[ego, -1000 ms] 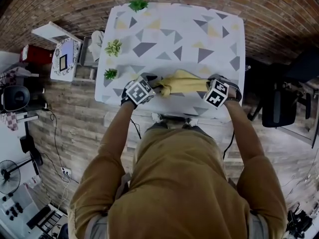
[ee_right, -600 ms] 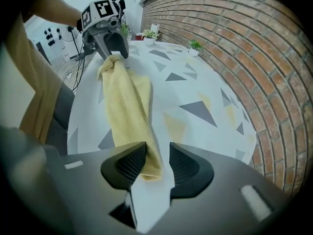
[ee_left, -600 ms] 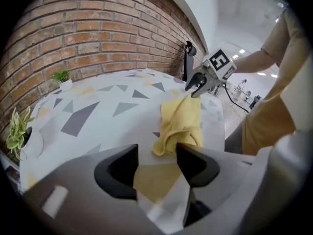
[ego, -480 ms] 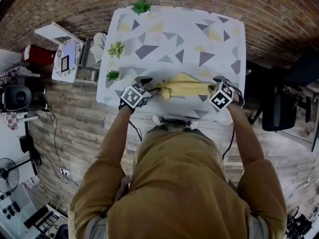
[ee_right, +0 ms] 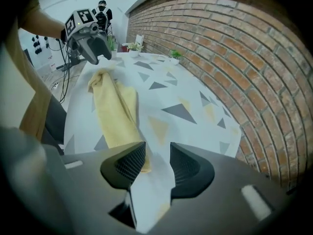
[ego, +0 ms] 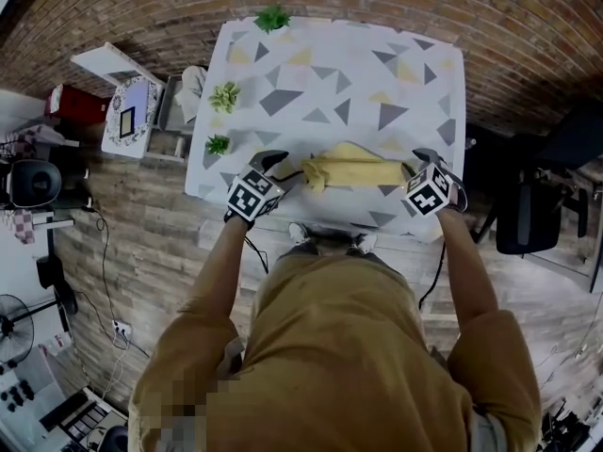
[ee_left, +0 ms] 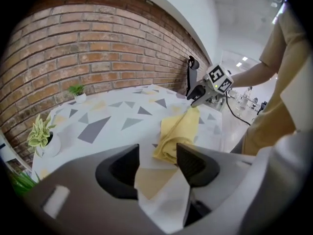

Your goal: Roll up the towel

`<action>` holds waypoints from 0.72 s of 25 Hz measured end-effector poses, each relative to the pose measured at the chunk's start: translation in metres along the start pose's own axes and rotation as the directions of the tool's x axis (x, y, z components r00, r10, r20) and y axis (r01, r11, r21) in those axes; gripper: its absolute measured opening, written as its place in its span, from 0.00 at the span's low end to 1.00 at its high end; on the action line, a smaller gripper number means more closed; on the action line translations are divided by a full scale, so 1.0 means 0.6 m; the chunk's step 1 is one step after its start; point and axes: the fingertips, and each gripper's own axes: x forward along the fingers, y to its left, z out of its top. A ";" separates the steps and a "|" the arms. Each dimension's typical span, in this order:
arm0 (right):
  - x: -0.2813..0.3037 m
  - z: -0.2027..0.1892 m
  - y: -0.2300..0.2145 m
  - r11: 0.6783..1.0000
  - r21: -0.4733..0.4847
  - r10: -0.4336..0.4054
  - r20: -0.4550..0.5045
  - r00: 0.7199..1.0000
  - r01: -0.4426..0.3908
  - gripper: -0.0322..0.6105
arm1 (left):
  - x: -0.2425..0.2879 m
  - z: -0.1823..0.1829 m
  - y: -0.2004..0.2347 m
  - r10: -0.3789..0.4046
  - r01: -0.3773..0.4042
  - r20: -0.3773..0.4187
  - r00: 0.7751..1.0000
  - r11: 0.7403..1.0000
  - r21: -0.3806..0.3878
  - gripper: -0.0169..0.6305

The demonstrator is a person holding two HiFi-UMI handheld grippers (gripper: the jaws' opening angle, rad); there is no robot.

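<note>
A yellow towel [ego: 350, 169], rolled into a loose long bundle, lies across the near part of the patterned table [ego: 320, 73]. My left gripper [ego: 283, 164] hovers just off the bundle's left end, and in the left gripper view its jaws [ee_left: 157, 163] stand apart with only tablecloth between them and the towel [ee_left: 178, 131] just beyond. My right gripper [ego: 418, 163] is at the right end. In the right gripper view it [ee_right: 157, 166] is open too, and the towel's edge [ee_right: 115, 111] runs alongside one pad without being pinched.
Three small potted plants [ego: 272, 17] [ego: 223, 95] [ego: 218, 144] stand along the table's far and left edges. A low shelf [ego: 127, 111] sits left of the table and a dark chair [ego: 528, 215] to its right. A brick wall [ee_right: 234, 48] runs behind the table.
Both grippers have let go of the towel's ends and lifted slightly away from them. Their jaws now stand apart, and the towel stays on the table.
</note>
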 end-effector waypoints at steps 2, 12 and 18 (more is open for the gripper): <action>-0.016 0.006 -0.003 0.999 -0.009 -0.039 0.043 0.998 0.039 0.26 | -0.012 0.017 -0.021 0.011 -0.011 0.043 0.999 1.000 0.022 0.44; -0.044 0.022 0.120 0.980 -0.198 0.043 0.123 0.991 -0.018 0.26 | 0.024 0.039 -0.184 -0.144 0.131 0.014 0.989 0.931 0.340 0.32; -0.004 -0.001 0.145 0.940 -0.328 0.101 0.009 0.995 -0.093 0.26 | 0.077 -0.022 -0.192 -0.197 0.276 -0.213 0.957 0.843 0.462 0.32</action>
